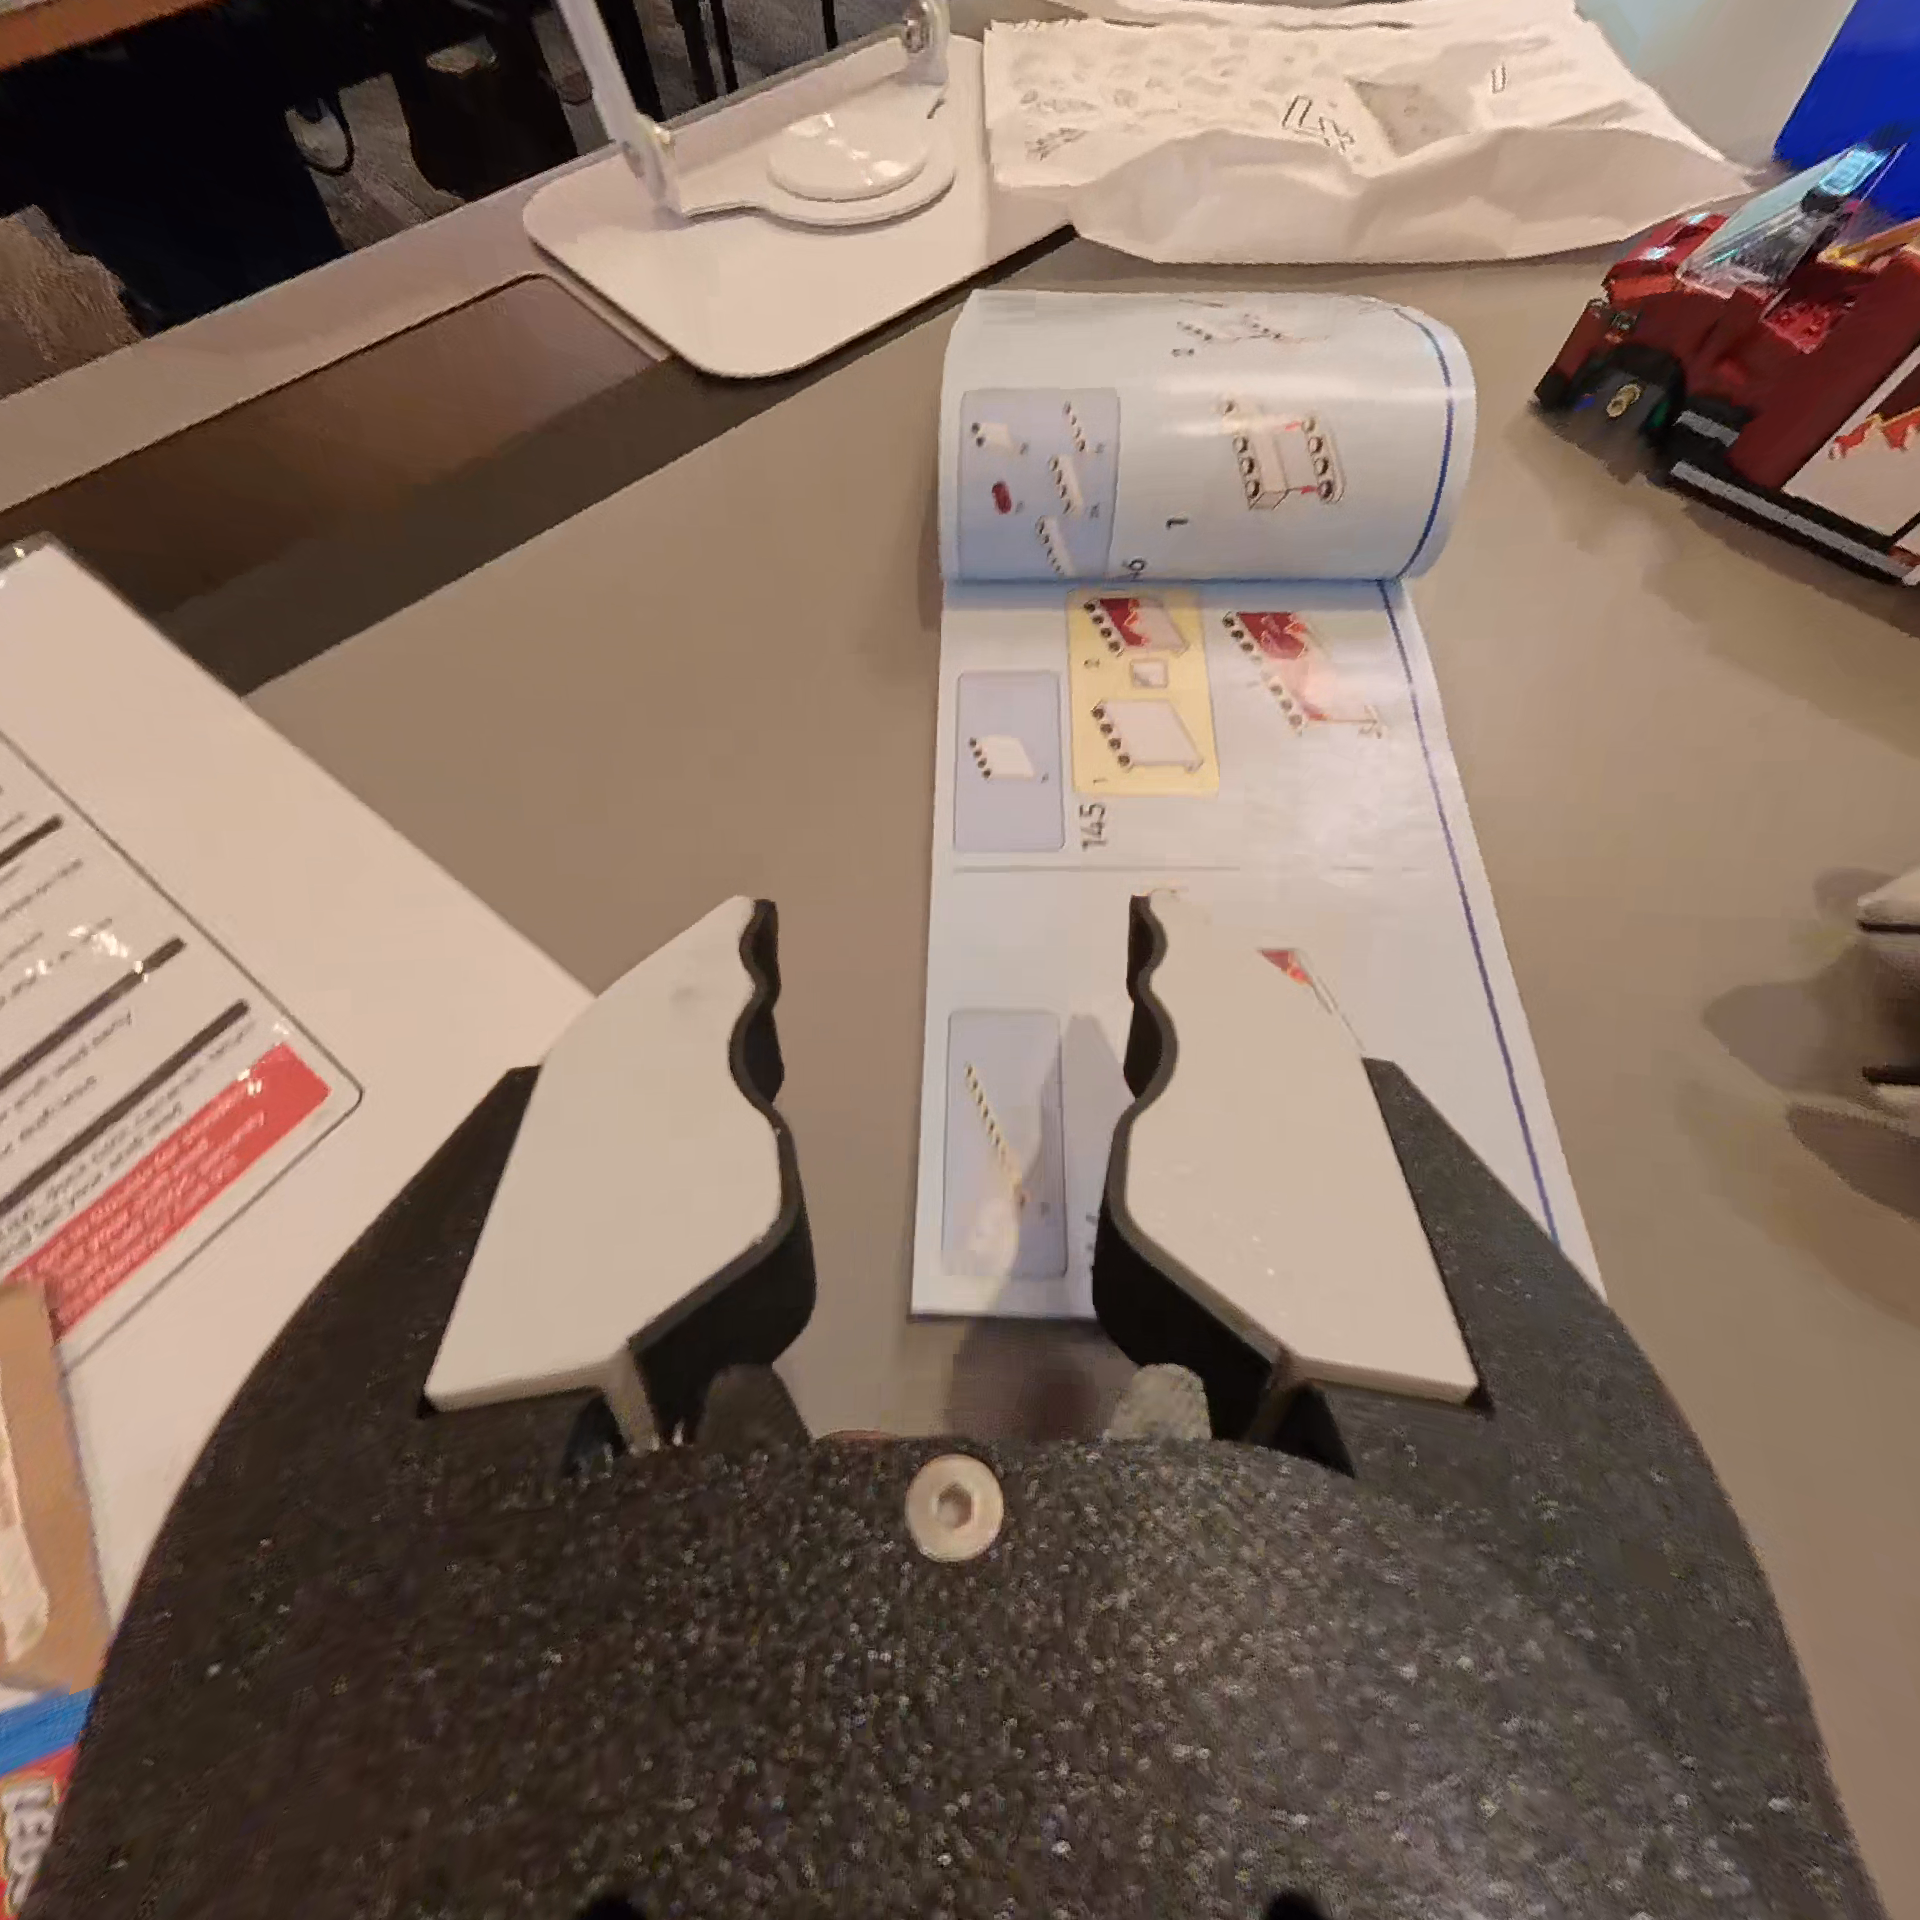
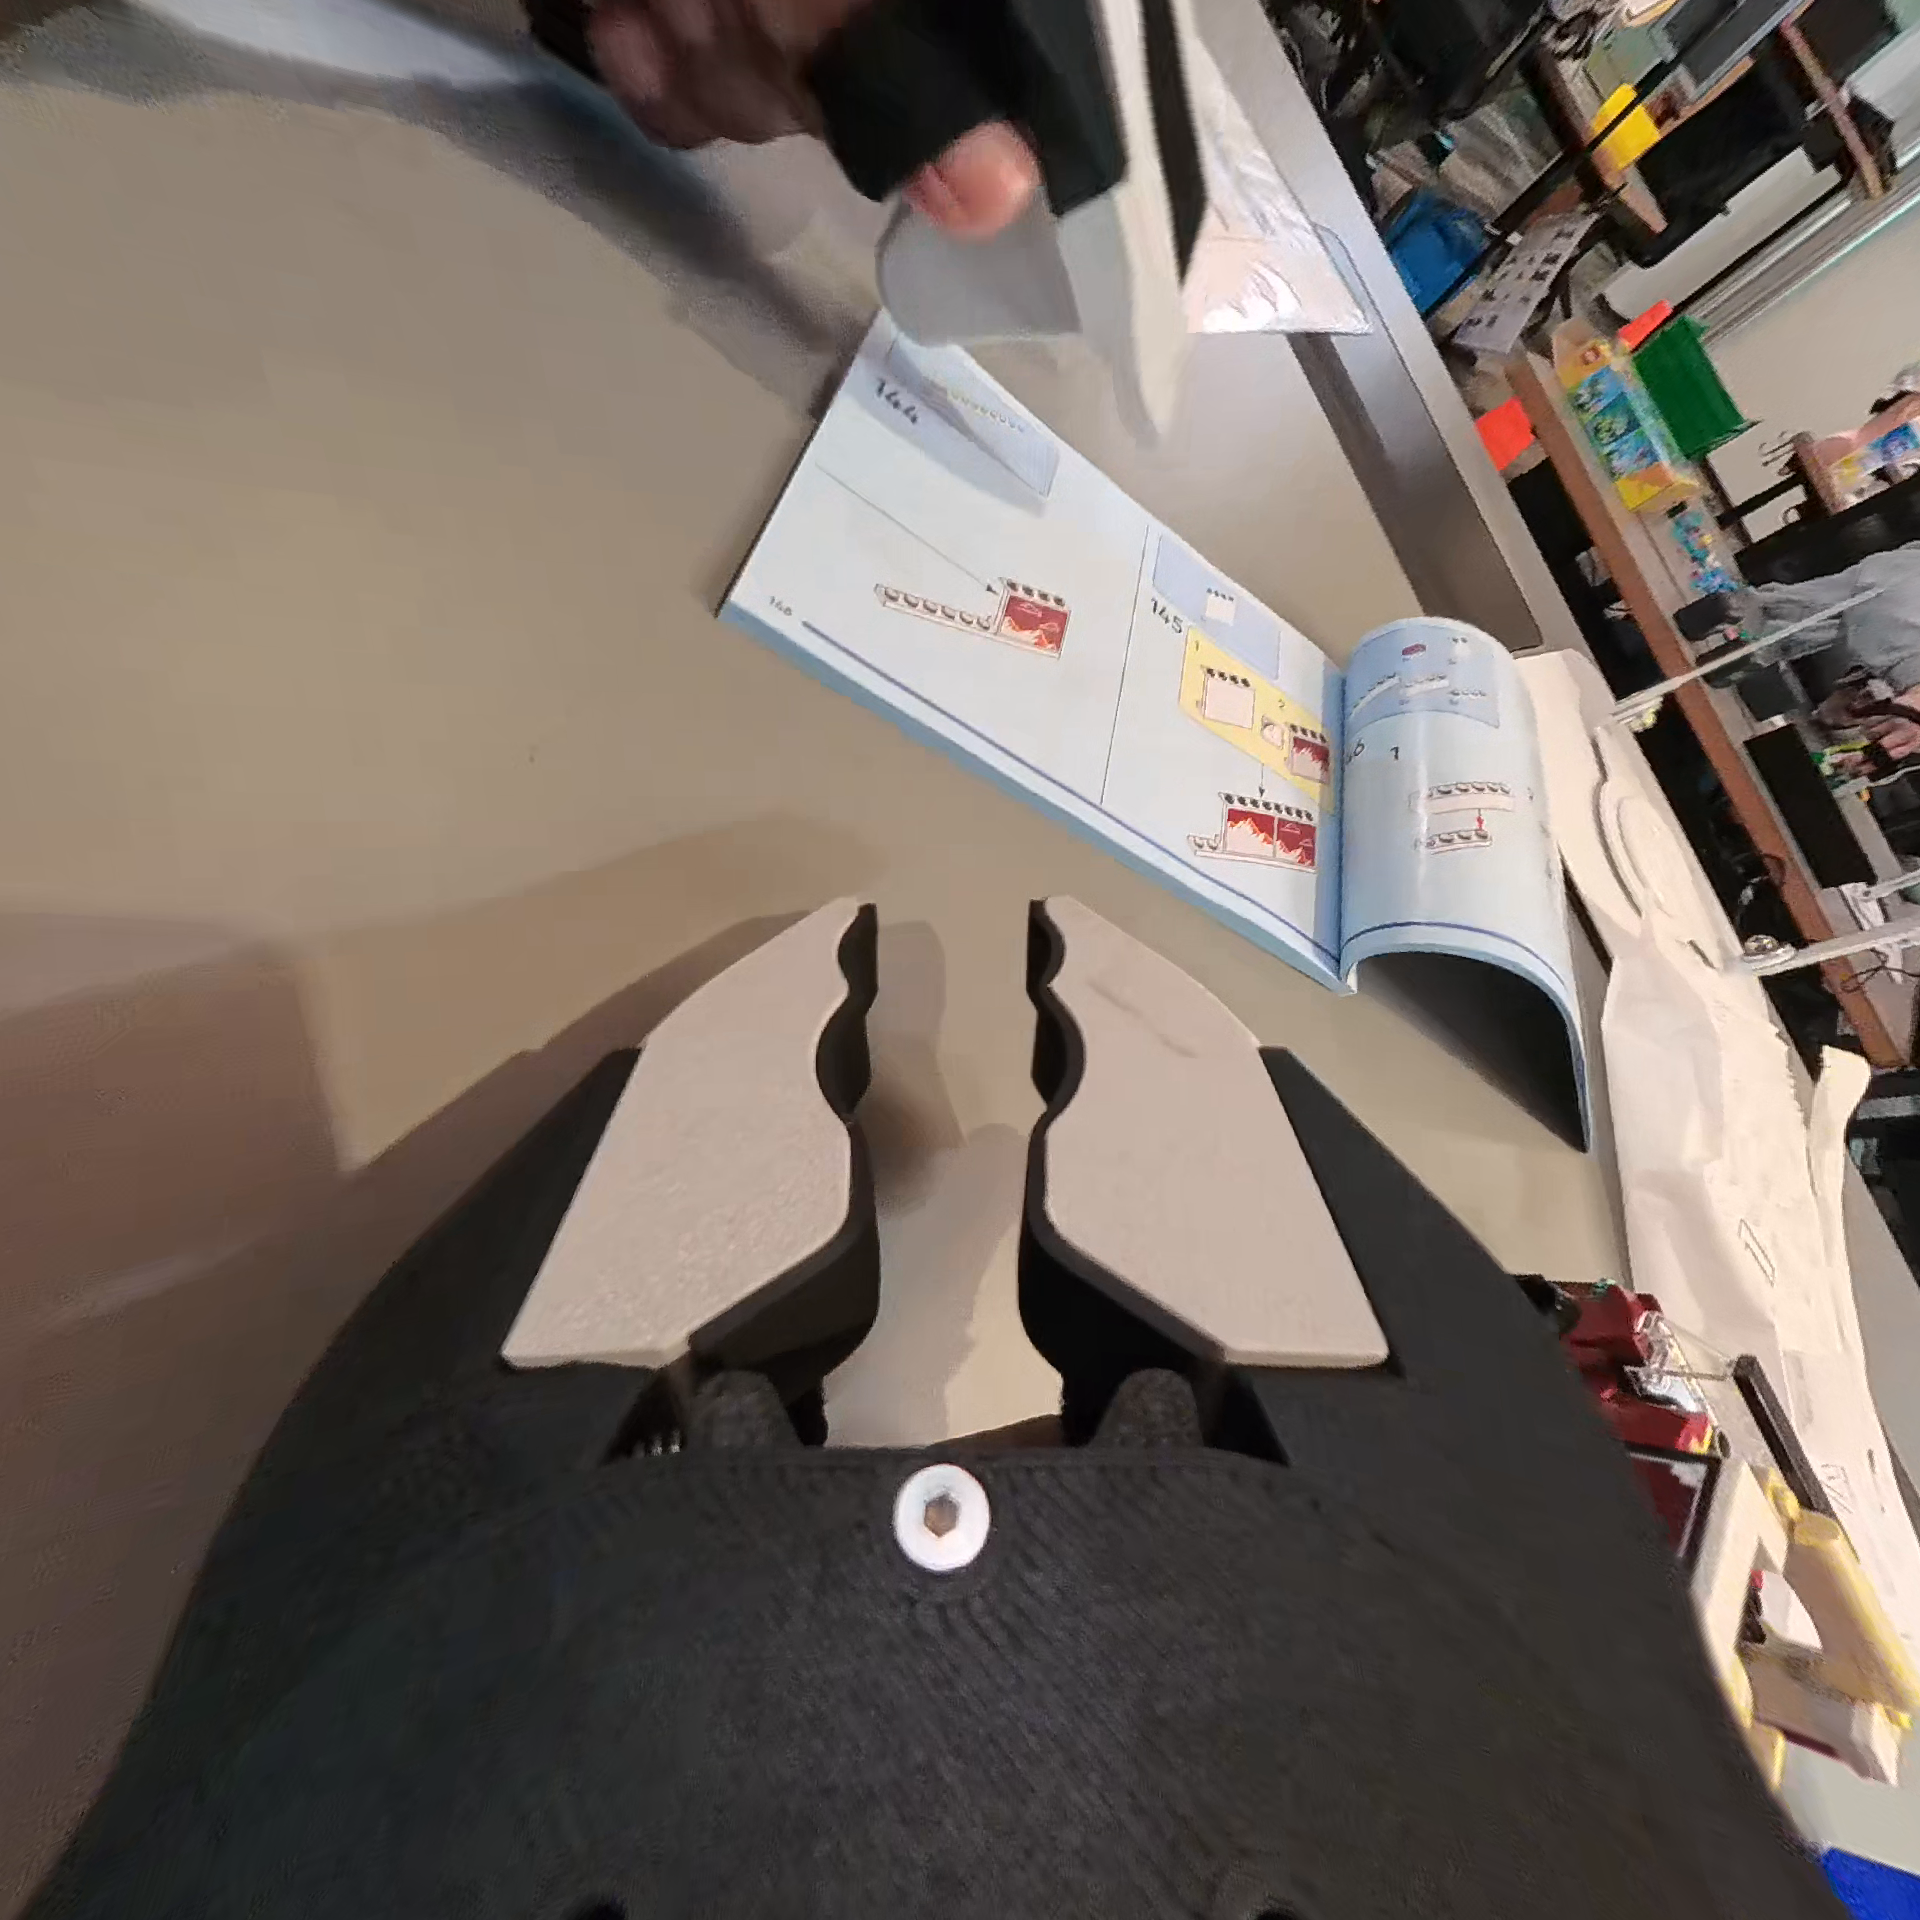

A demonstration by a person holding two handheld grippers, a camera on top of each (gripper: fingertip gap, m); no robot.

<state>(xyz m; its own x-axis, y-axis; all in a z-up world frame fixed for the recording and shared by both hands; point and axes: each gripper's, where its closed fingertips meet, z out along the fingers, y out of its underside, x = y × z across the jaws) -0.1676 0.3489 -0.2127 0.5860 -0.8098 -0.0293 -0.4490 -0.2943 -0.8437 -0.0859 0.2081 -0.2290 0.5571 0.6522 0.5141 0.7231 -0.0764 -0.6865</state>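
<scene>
While we held our left gripper above the near corner of the open instruction booklet, its jaws stood wide apart with nothing between them. Our right gripper hung over bare tan table beside the booklet's long edge, jaws parted by a narrower gap and gripping nothing. The booklet's far page curled upward. A red brick-built truck sat off to the right, crumpled paper bags beyond.
</scene>
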